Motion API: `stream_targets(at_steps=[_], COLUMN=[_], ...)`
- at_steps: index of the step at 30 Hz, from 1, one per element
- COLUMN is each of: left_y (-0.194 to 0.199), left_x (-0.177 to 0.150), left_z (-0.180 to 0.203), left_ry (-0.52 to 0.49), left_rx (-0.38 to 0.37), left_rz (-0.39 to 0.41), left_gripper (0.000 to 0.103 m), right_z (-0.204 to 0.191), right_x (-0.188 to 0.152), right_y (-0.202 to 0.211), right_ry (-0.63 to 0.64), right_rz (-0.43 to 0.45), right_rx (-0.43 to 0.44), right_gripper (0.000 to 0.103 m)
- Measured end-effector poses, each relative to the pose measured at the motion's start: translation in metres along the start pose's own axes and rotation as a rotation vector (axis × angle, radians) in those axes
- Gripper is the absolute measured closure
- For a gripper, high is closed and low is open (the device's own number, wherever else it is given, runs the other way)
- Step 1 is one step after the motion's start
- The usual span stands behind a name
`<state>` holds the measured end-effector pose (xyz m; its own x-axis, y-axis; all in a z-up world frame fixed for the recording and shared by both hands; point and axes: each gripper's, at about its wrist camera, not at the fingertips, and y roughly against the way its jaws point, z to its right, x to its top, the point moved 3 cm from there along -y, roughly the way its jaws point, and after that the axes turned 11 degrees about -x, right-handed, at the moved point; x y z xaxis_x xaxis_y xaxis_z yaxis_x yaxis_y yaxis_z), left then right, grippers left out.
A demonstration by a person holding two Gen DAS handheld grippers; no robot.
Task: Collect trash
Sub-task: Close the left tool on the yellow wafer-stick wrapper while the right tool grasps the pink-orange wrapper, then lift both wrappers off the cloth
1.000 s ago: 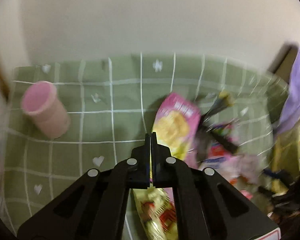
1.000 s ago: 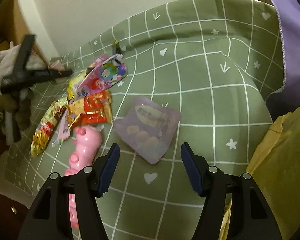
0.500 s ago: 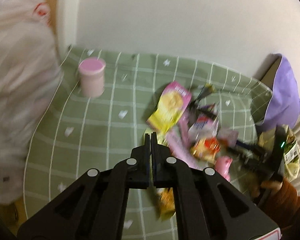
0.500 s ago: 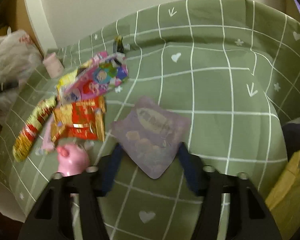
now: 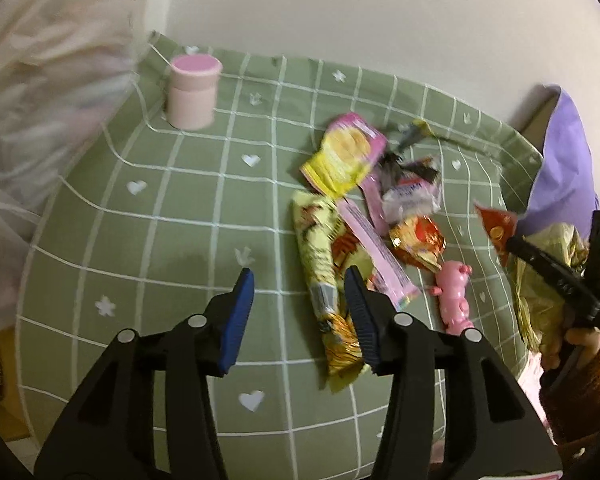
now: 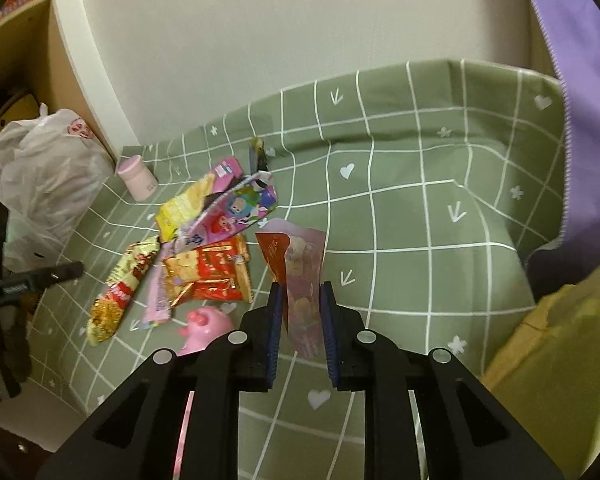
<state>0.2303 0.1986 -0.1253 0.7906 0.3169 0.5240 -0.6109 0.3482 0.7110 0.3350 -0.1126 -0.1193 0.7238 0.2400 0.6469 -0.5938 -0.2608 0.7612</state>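
Right tool [image 6: 300, 312], jaws closing on a purple wrapper [image 6: 304, 276] that hangs between them, lifted clear of the green checked desk [image 6: 420, 208]. Left tool [image 5: 298, 300], jaws opening with nothing between them, above the yellow snack packet [image 5: 320, 256]. Most wrappers lie in a heap [image 5: 380, 200] on the desk; the white plastic bag [image 6: 44, 172] waits beside it. Collection is judged barely begun.

A plain white wall [image 6: 260, 40] rises behind the green checked tablecloth [image 6: 420, 200], wooden shelving [image 6: 40, 40] leftward.
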Motion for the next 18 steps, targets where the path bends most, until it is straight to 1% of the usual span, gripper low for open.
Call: stream_targets(at_steps=[3,6,8,9,10,12,13,15,16,18], left_y=[-0.007,-0.01,-0.014,-0.017,-0.02,-0.027,-0.031,-0.04,-0.045,-0.051], left_x=[-0.003,-0.005,-0.005,-0.004,-0.004,-0.004,-0.004,-0.001,0.006,0.021], left_z=[0.008,0.023,0.027,0.025,0.022,0.014,0.013,0.013,0.013,0.012], left_ry=[0.001,-0.023,-0.058,-0.061,-0.045,0.029,0.044,0.025,0.014,0.017], left_rx=[0.0,-0.023,0.047,0.089,0.11,0.064,0.05,0.06,0.071,0.057], left_rz=[0.001,0.014,0.024,0.024,0.019,-0.001,-0.014,-0.024,-0.022,-0.025], left_gripper=[0.058,0.058,0.057,0.057,0.057,0.058,0.058,0.058,0.058,0.058], right_z=[0.002,0.001,0.0,0.001,0.001,0.002,0.001,0.0,0.0,-0.002], right_x=[-0.004,-0.01,-0.015,-0.017,-0.02,-0.025,-0.027,-0.03,-0.031,-0.031], right_y=[0.016,0.027,0.033,0.037,0.039,0.045,0.047,0.051,0.053,0.059], right_ry=[-0.006,-0.008,-0.007,-0.008,-0.011,-0.017,-0.019,-0.022,-0.022,-0.014], right_rz=[0.008,0.012,0.012,0.011,0.011,0.01,0.009,0.008,0.008,0.016], right_rx=[-0.016,-0.031,-0.042,-0.046,-0.049,-0.055,-0.057,-0.064,-0.066,-0.073], right_gripper=[0.084,0.084,0.084,0.084,0.084,0.084,0.084,0.084,0.084,0.084])
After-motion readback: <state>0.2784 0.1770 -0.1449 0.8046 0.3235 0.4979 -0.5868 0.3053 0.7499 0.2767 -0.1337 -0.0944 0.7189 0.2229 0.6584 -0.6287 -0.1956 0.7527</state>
